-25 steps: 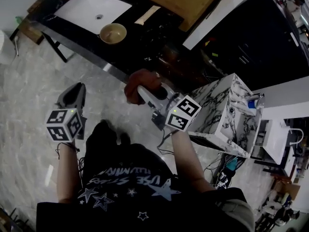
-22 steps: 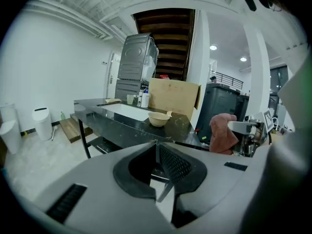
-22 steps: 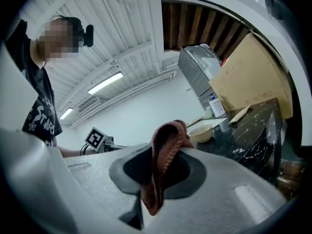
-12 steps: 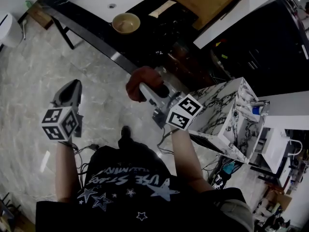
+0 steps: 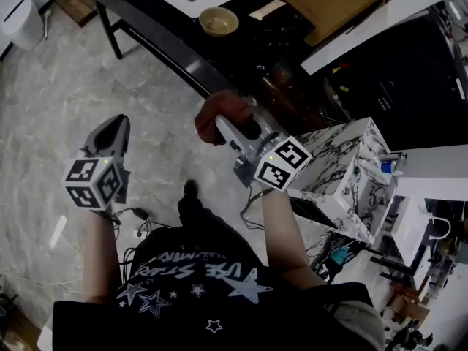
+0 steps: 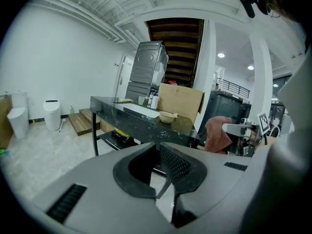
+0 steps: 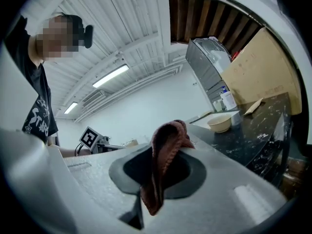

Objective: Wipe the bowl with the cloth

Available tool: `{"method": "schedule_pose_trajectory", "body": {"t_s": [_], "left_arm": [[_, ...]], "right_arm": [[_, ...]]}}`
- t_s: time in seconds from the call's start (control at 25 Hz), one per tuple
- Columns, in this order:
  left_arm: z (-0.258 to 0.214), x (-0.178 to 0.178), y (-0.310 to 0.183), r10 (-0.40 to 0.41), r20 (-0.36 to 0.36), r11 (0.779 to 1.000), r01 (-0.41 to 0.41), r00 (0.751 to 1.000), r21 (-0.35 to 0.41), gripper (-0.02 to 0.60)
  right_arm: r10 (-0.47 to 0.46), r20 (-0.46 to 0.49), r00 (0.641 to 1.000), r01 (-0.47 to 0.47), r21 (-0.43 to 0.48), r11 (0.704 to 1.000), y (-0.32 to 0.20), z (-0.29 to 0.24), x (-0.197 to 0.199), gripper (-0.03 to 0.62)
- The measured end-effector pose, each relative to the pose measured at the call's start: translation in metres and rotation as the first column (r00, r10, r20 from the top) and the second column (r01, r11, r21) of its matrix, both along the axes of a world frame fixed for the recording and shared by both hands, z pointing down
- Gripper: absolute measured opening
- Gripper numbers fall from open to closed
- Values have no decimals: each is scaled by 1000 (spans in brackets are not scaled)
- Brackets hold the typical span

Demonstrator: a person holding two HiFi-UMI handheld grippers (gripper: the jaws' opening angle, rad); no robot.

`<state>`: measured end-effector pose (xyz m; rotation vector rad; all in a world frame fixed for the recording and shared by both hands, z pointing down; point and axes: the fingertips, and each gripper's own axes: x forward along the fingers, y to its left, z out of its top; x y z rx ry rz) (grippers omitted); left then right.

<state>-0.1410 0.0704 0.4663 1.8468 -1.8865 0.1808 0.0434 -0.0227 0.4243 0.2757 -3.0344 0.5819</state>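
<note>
Bowl (image 5: 219, 21) sits unwiped on the dark desk (image 5: 157, 31), well apart from both claws. Right claw (image 7: 157, 165) grips the reddish cloth (image 7: 165, 147); left claw (image 6: 159, 149) is pinched together, empty. Reaching the bowl and all the wiping are left.

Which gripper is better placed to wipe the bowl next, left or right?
Right: the right gripper holds the cloth and is nearer the bowl; the left gripper is shut, empty, farther off.

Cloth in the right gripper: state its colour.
The cloth is reddish-brown; right gripper view shows it best.
</note>
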Motion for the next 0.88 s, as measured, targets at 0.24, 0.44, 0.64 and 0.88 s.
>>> {"method": "schedule_pose_trajectory", "body": {"t_s": [0.24,0.44,0.64,0.88], "left_arm": [[-8,9,63,33,-8,999,-33,999,30,32],[-17,17,116,63,-11,996,-62,998,65,32],[-23,29,165,97,-12,992,-96,995,85,32],[-34,47,211,143,-2,984,-142,990,112,31]], "right_arm": [[33,8,999,-33,7,999,71,-6,7,51],[60,13,998,-61,43,997,130,-17,14,51],[86,7,996,-86,63,994,185,-21,26,51],[104,-23,994,-101,96,990,239,-25,35,51]]}}
